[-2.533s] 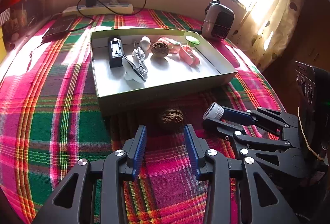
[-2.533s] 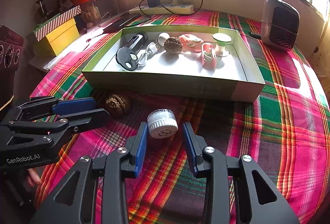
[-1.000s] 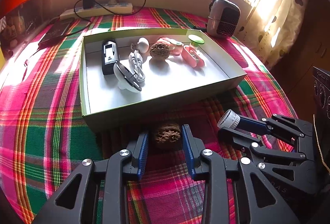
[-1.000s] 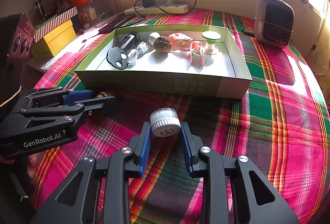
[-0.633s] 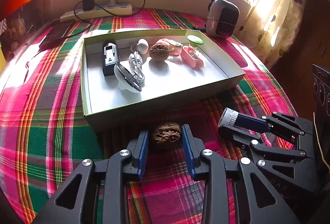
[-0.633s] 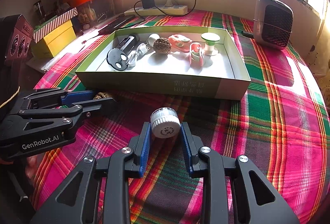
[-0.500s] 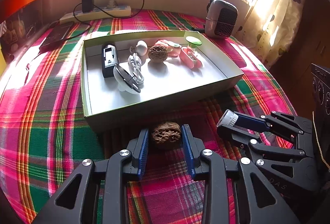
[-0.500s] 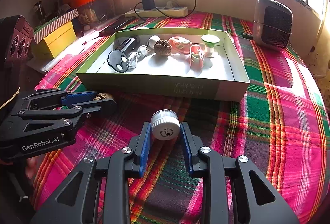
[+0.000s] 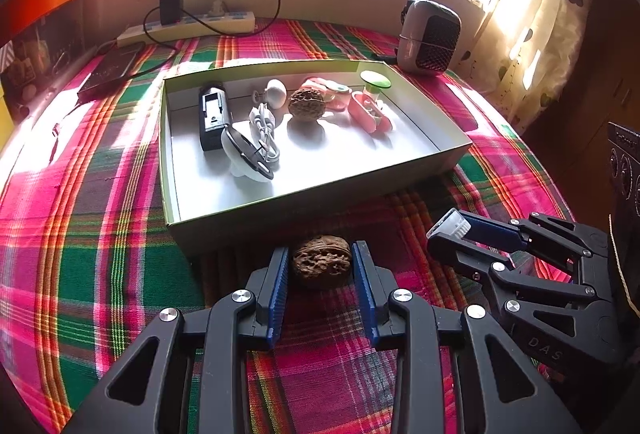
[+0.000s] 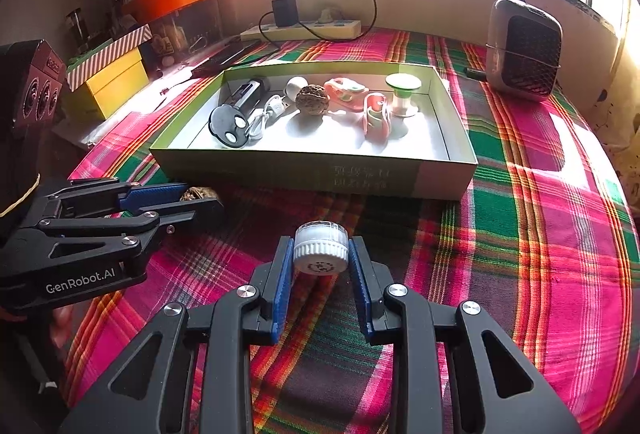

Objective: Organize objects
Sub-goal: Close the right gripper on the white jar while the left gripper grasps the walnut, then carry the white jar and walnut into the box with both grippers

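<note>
— Plaid cloth [image 9: 100,234] in pink and green covers the tabletop under us. What do we hold on the left?

— Our left gripper [image 9: 320,266] has its fingers [image 9: 276,282] pressed on both sides of a brown walnut [image 9: 321,266], just before the near wall of the green cardboard box [image 9: 320,202].

— And on the right?

— Our right gripper [image 10: 320,266] grips a small white ribbed-cap jar [image 10: 320,250], fingers narrow against its sides, near the box's front wall at twelve o'clock.

— What lies in the box?

— A second walnut [image 10: 312,98], a white cable [image 9: 262,130], a black charger [image 9: 214,114], pink cases [image 10: 374,116] and a green-topped spool [image 10: 402,94].
</note>
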{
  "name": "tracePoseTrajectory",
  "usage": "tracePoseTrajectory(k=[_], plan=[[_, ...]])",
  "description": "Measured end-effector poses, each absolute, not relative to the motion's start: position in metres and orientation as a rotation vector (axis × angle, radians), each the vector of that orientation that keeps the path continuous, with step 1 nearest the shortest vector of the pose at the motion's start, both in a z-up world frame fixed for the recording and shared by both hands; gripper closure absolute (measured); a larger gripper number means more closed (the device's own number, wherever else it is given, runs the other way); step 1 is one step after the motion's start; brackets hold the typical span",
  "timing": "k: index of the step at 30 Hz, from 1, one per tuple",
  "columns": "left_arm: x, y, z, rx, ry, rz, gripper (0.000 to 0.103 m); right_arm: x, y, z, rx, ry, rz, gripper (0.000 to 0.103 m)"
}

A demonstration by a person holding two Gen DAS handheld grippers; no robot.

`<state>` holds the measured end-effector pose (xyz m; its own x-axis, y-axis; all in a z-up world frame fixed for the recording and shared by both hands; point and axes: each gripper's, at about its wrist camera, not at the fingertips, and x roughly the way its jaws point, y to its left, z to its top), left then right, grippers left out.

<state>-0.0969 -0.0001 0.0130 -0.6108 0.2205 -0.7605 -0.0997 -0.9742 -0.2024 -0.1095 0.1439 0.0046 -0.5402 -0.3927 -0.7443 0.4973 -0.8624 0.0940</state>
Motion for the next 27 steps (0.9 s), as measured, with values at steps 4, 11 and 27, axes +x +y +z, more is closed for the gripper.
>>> tracePoseTrajectory(k=[4, 11, 27], plan=[[-0.096, 0.001, 0.018, -1.266, -0.203, 2.666, 0.074, -0.11, 0.145, 0.009, 1.092, 0.168, -2.382, 0.074], [-0.096, 0.004, 0.029, -1.236, -0.189, 2.666, 0.074, -0.111, 0.147, 0.019, 1.068, 0.158, -2.393, 0.074], [-0.141, 0.006, 0.049, -1.201, -0.16, 2.661, 0.074, -0.159, 0.157, 0.047, 1.023, 0.157, -2.44, 0.074]])
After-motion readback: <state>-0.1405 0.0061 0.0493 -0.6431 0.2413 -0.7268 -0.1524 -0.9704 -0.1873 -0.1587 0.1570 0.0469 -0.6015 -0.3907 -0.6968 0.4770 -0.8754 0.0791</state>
